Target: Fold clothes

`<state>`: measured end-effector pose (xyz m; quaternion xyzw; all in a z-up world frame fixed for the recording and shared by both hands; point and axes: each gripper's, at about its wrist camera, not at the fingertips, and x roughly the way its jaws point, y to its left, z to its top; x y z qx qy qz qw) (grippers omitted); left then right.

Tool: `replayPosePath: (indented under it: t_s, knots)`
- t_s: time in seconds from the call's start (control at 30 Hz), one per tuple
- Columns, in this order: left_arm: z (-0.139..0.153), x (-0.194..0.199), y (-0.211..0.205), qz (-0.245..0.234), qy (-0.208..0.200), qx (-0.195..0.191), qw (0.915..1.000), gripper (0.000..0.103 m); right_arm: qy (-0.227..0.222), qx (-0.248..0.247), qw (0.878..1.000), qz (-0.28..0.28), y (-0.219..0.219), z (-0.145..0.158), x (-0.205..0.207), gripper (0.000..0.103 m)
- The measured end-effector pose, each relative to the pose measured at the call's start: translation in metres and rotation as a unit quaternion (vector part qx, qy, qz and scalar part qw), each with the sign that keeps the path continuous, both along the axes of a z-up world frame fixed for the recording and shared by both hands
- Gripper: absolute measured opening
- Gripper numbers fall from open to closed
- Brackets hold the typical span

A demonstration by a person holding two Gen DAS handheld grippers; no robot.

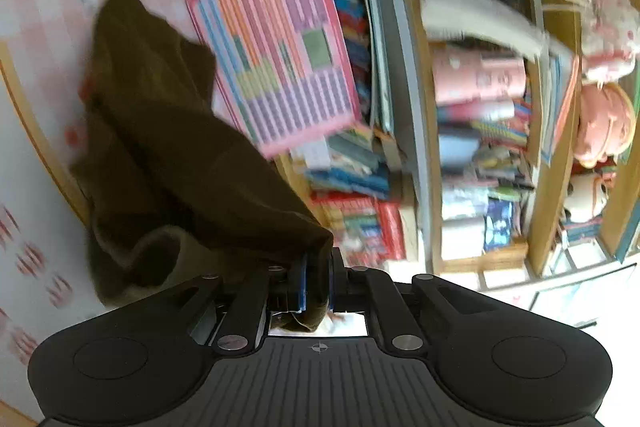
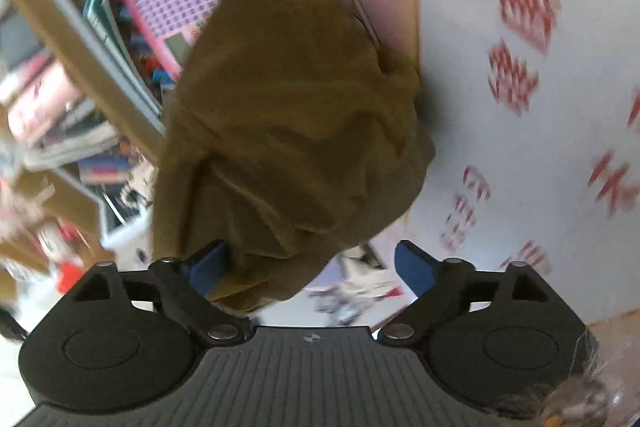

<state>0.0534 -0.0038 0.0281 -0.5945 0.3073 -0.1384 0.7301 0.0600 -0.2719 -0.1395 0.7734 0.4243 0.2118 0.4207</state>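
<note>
An olive-brown garment [image 1: 168,147] hangs in the air in a bunched mass. My left gripper [image 1: 318,281] is shut on one edge of it, the cloth pinched between the blue pads. In the right wrist view the same garment [image 2: 292,115] fills the middle and hangs in front of my right gripper [image 2: 316,263]. That gripper is open, its blue pads [image 2: 412,267] wide apart; the cloth drapes over the left pad and into the gap. Both views are motion-blurred.
A crowded wooden bookshelf [image 1: 460,131] with books and plush toys [image 1: 604,123] stands close ahead. A pink chart board [image 1: 280,55] leans on it, also in the right wrist view [image 2: 188,3]. A white wall with red motifs [image 2: 520,75] lies beside.
</note>
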Motion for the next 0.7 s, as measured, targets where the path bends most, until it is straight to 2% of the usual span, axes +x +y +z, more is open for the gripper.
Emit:
replayPosePath:
  t_s: [0.1, 0.23, 0.3, 0.33, 0.37, 0.4, 0.47, 0.57, 0.63, 0.7]
  knots:
    - [0.005, 0.0, -0.013, -0.018, 0.007, -0.013, 0.9997, 0.008, 0.018, 0.049, 0.997, -0.048, 0.008, -0.007, -0.005, 0.098]
    - [0.01, 0.001, -0.008, -0.028, 0.01, -0.016, 0.9994, 0.008, 0.02, 0.071, 0.992, -0.107, 0.01, -0.01, -0.008, 0.097]
    - [0.009, 0.002, 0.001, -0.028, 0.011, -0.015, 0.9994, 0.008, 0.011, 0.064, 0.988, -0.141, 0.005, -0.008, -0.01, 0.085]
    - [0.008, 0.002, 0.008, -0.026, 0.012, -0.013, 0.9995, 0.008, 0.006, 0.055, 0.986, -0.159, 0.001, -0.006, -0.012, 0.061]
    - [0.006, 0.001, 0.016, -0.024, 0.015, -0.01, 0.9996, 0.008, -0.004, 0.043, 0.983, -0.178, -0.005, -0.003, -0.014, 0.038]
    - [0.004, 0.001, 0.024, -0.022, 0.018, -0.007, 0.9996, 0.008, -0.017, 0.03, 0.98, -0.195, -0.013, 0.0, -0.014, 0.033]
    - [-0.001, 0.0, 0.04, -0.023, 0.024, 0.017, 0.9993, 0.008, -0.048, -0.016, 0.973, -0.223, -0.029, 0.018, -0.014, 0.007]
    - [-0.008, 0.0, 0.058, -0.044, 0.03, 0.059, 0.9968, 0.008, -0.103, -0.096, 0.955, -0.26, -0.052, 0.05, -0.01, 0.004]
    - [-0.009, 0.0, 0.067, -0.058, 0.036, 0.099, 0.9927, 0.009, -0.152, -0.161, 0.936, -0.273, -0.061, 0.079, 0.0, 0.004]
    - [-0.012, -0.001, 0.078, -0.072, 0.04, 0.136, 0.9872, 0.016, -0.196, -0.225, 0.911, -0.283, -0.067, 0.11, 0.006, 0.004]
